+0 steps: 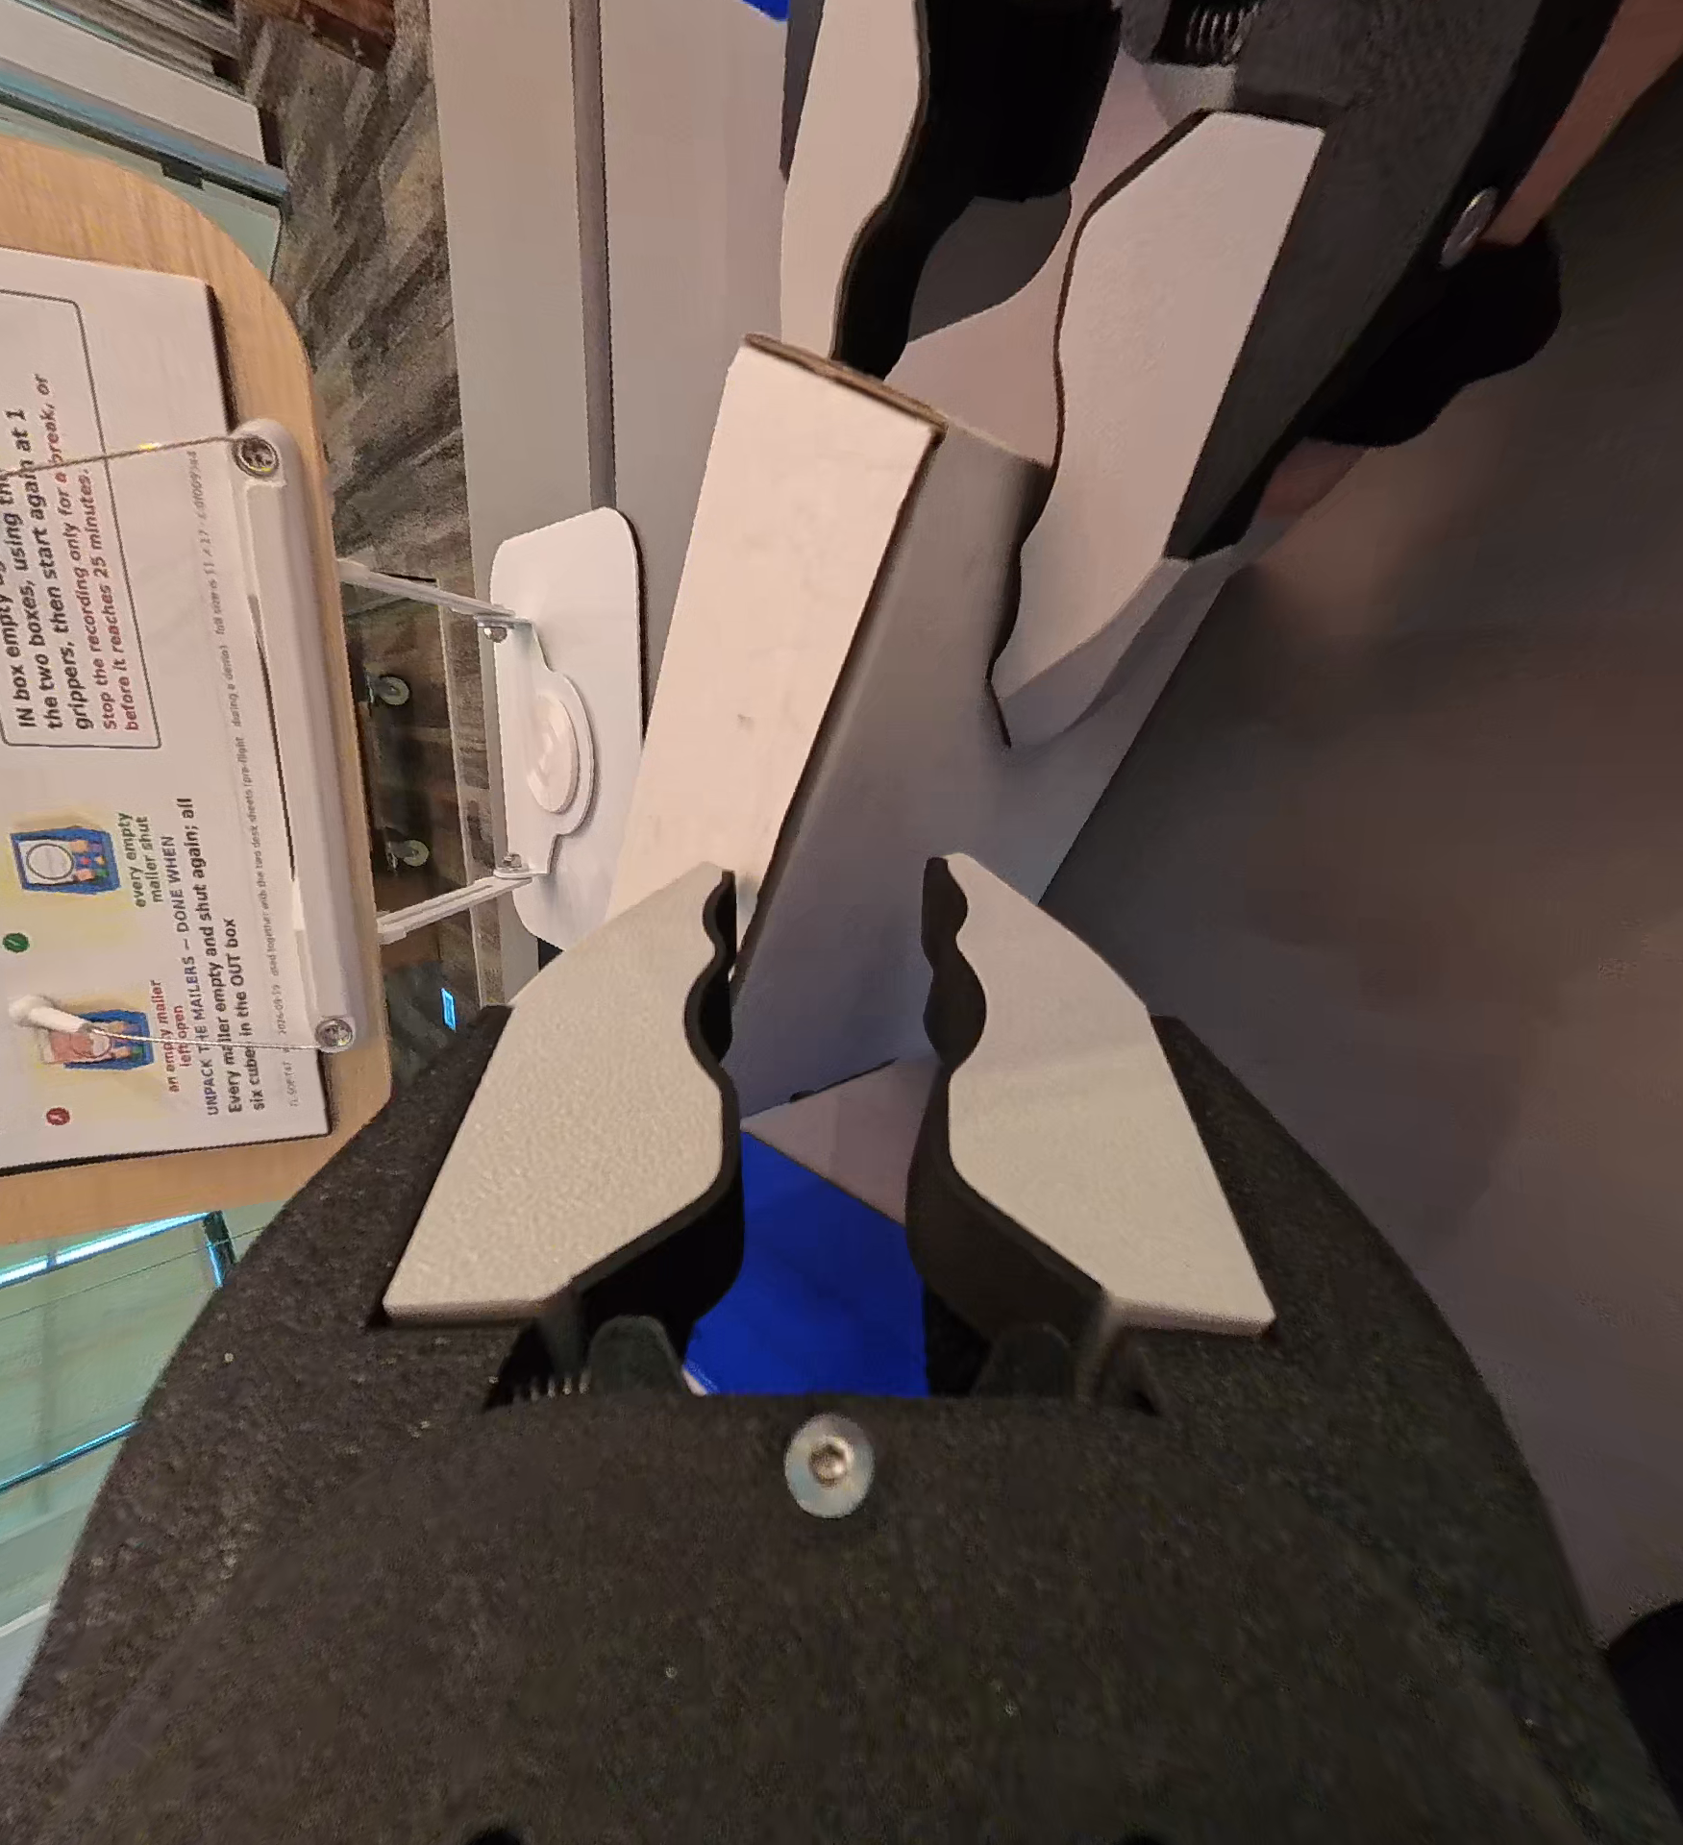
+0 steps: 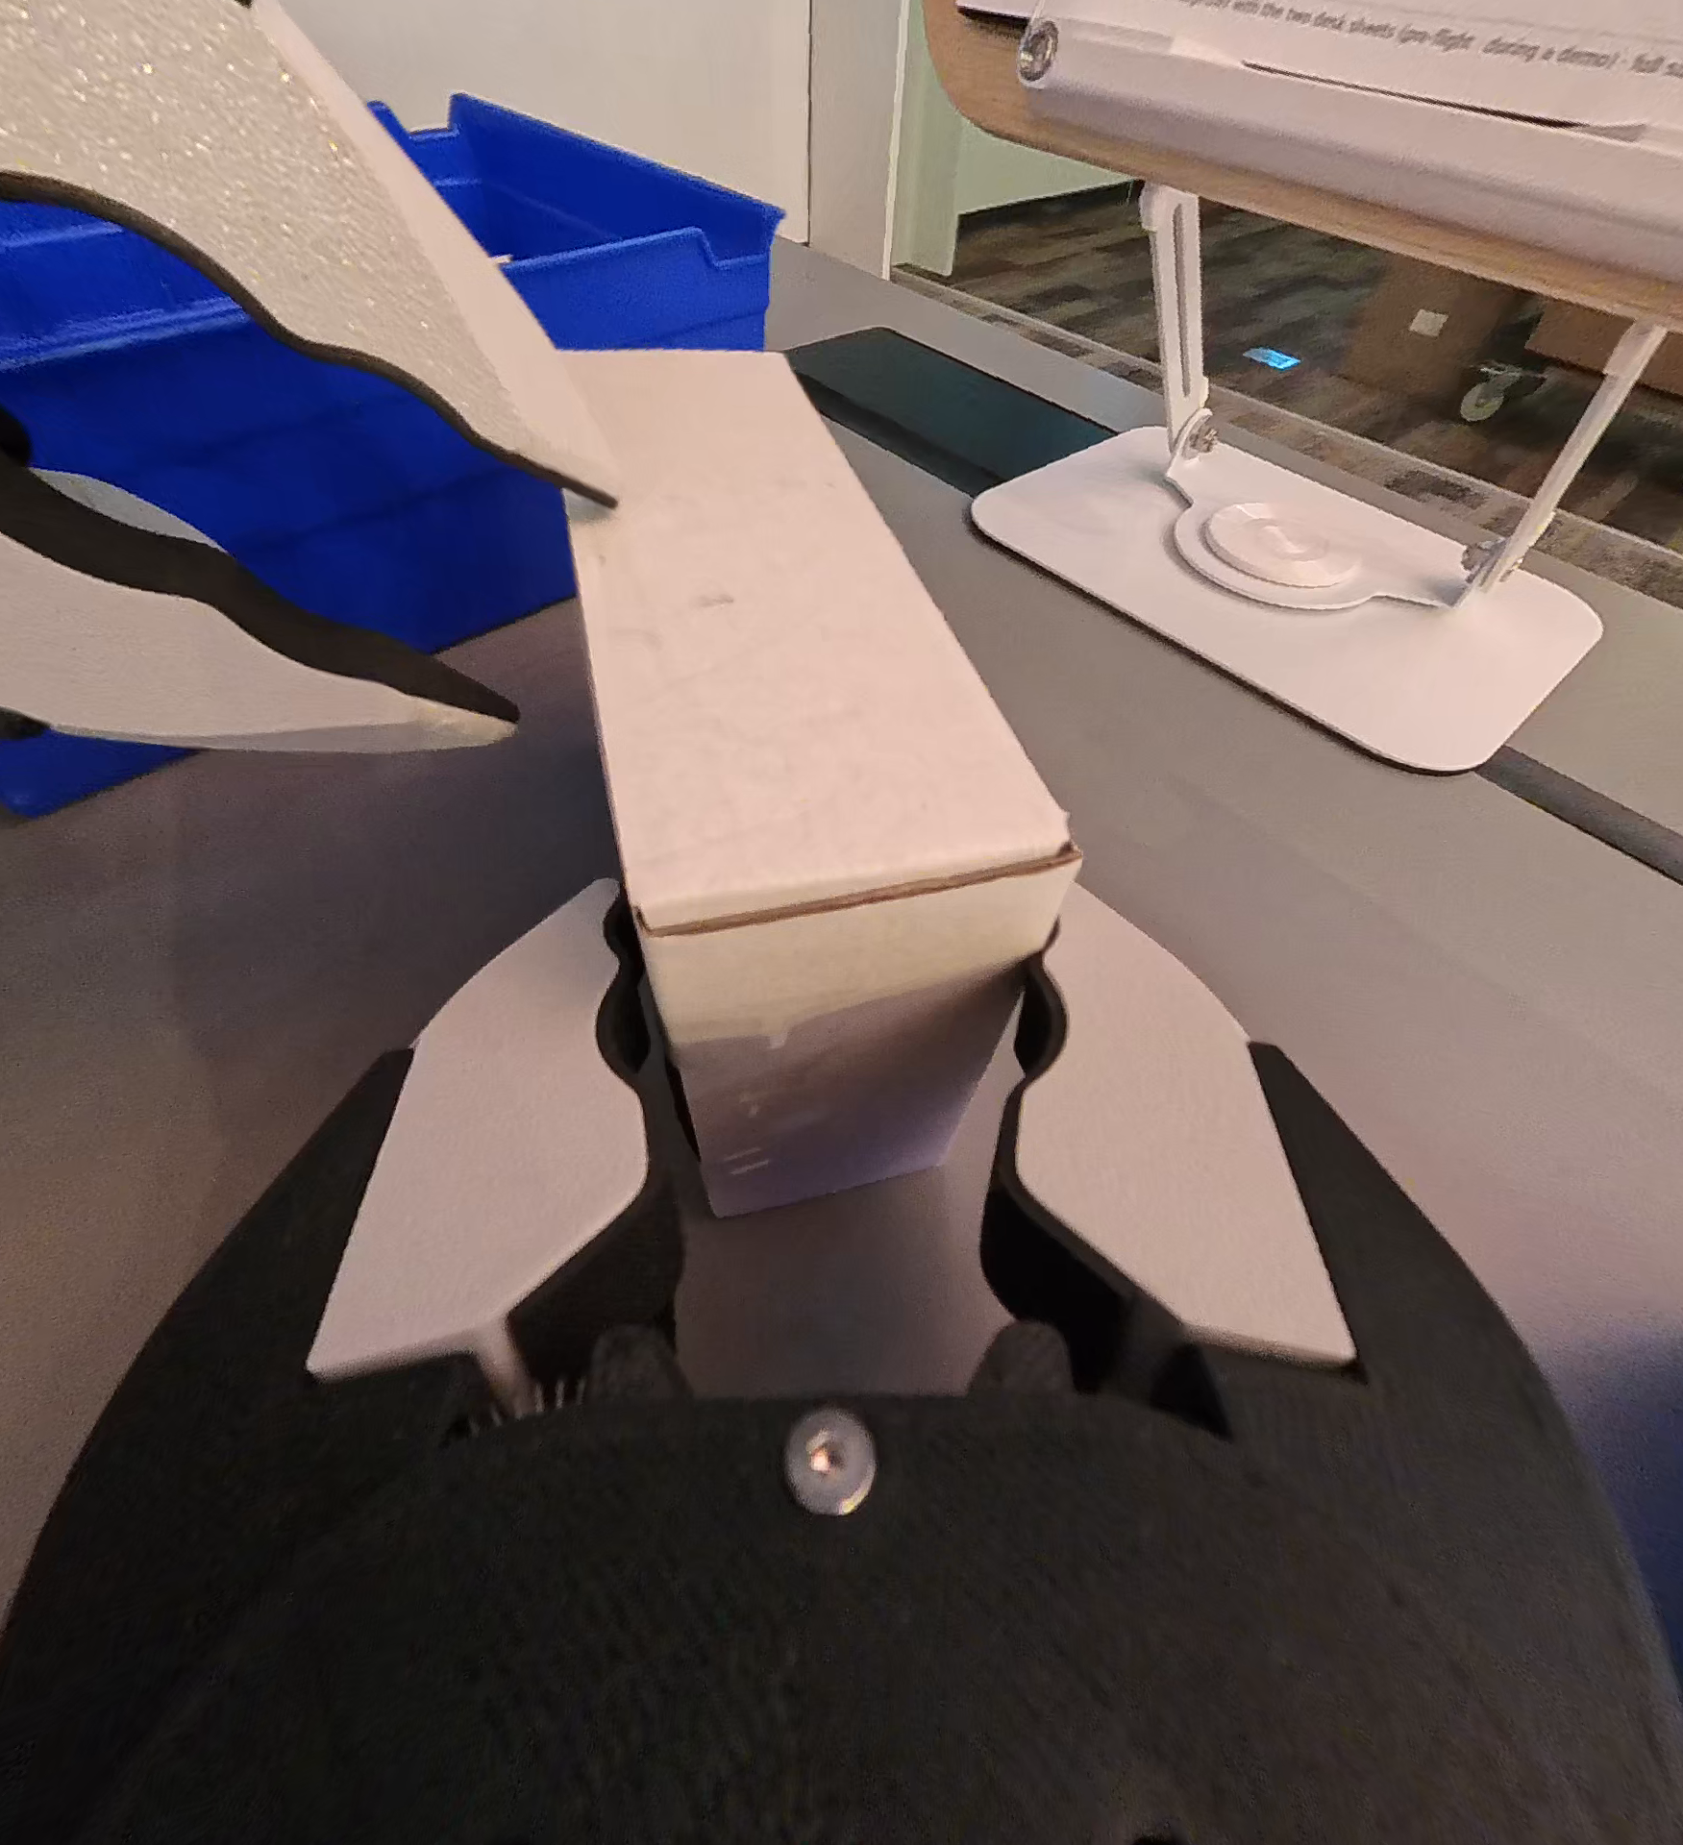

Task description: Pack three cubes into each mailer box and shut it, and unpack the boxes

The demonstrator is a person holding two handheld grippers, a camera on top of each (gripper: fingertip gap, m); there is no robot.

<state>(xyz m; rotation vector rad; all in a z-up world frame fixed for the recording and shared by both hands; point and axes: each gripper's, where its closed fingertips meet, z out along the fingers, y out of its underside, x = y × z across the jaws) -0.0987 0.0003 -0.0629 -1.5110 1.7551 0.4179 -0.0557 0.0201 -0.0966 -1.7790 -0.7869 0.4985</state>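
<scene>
A shut white mailer box (image 2: pixel 797 679) hangs above the grey table (image 2: pixel 1316 948), held at both ends. The left gripper (image 1: pixel 829 879) has its jaws narrowed around one corner, an edge between them, though contact is unclear. The right gripper (image 2: pixel 822 948) clamps the near end, its jaws pressing both side walls. Light, stiff cardboard likely dents under pressure; the ends look firmest. A blue bin (image 2: pixel 218 419) waits beyond.

White mailer box (image 2: pixel 797 639); blue bin (image 2: pixel 248 439)

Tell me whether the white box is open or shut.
Shut: the white box shows its end flap flush, no gap, held between the right gripper fingers.
</scene>
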